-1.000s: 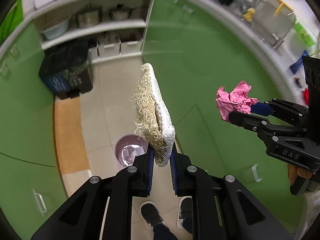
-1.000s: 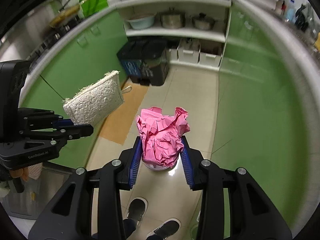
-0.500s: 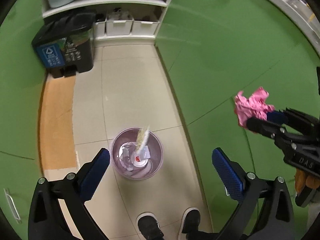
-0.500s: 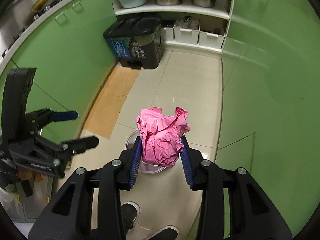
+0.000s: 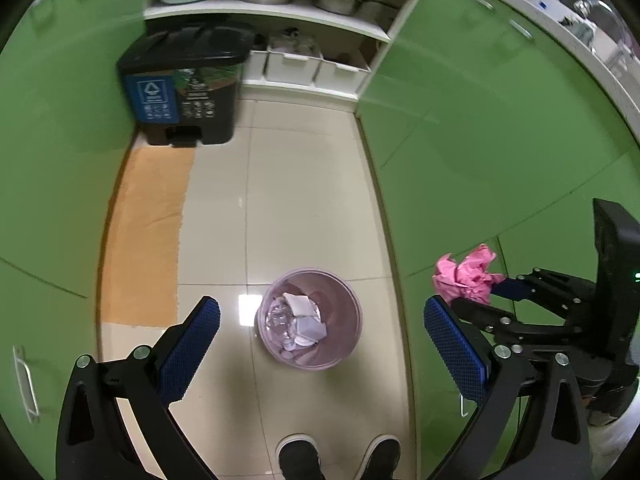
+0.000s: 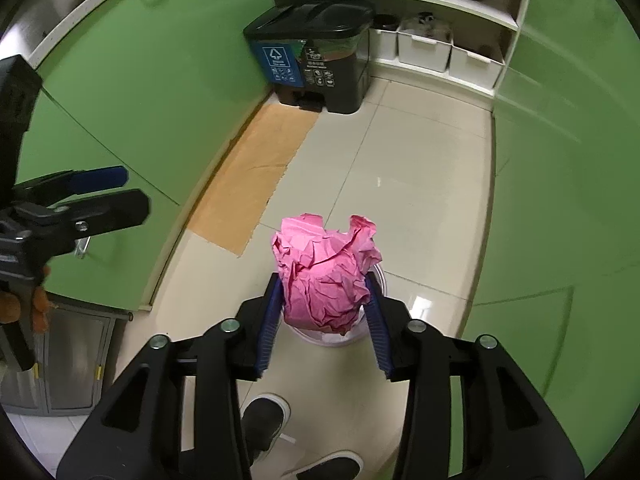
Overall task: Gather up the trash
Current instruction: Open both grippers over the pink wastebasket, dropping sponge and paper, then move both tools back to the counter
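Pink crumpled paper ball (image 6: 326,276) sits between the right gripper (image 6: 322,322) pads, over the lilac wastebasket (image 5: 310,318) on the tiled floor (image 5: 304,208). Right jaws have just been opening: a second ago they pinched the paper tight, now the pads stand a bit wider, paper still between them and touching both; whether it is still clamped I cannot tell. In the left wrist view the same paper (image 5: 466,276) shows at the right gripper's tips (image 5: 488,294), right of the basket.

Left gripper (image 5: 320,354) jaws wide apart, nothing between them, blue pads (image 5: 190,350) either side of the basket below. A second ago it clamped a frayed loofah scrubber upright; half a second ago that scrubber was dropping into the basket. Now the basket holds white paper scraps and clear plastic; scrubber not clearly visible among them.

Both views sit lower and nearer the floor than a second ago; basket looks bigger. Black two-bin recycling unit (image 5: 186,88) stands at the far end of the floor by the shelves, tan mat (image 5: 146,236) along the left cabinets. Person's dark shoes (image 5: 338,458) at the near floor edge.
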### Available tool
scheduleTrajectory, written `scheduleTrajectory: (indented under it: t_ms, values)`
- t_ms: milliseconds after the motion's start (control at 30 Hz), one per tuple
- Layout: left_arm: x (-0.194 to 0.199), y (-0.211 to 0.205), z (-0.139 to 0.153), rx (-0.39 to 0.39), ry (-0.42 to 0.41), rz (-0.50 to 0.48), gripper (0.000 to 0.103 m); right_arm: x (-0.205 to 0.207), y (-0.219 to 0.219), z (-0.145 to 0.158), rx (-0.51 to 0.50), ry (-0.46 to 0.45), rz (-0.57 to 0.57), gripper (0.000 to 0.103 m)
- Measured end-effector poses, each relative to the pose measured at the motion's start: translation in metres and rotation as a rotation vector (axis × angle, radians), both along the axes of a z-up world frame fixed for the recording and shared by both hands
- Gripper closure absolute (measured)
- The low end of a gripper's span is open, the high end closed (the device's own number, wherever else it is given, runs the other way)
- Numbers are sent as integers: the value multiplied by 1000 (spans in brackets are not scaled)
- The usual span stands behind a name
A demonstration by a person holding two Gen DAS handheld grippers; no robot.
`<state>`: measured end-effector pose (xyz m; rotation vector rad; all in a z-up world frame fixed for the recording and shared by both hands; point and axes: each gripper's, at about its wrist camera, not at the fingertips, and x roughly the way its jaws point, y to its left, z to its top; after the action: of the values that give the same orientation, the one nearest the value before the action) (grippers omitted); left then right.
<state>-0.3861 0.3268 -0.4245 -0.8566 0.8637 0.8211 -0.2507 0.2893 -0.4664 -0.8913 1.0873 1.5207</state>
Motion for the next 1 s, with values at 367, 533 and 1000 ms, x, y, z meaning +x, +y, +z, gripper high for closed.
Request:
scheduleTrajectory:
  t_ms: [367, 533, 1000]
  values:
    - [-3, -4, 16, 10, -4, 22, 5, 12, 0, 12, -2, -24, -44, 6]
    - [5, -14, 61, 24, -8, 0, 5, 28, -13, 65, 17, -25, -95, 6]
    - [82, -92, 299, 106, -28, -223, 5, 120, -136, 329, 123, -59, -301, 4]
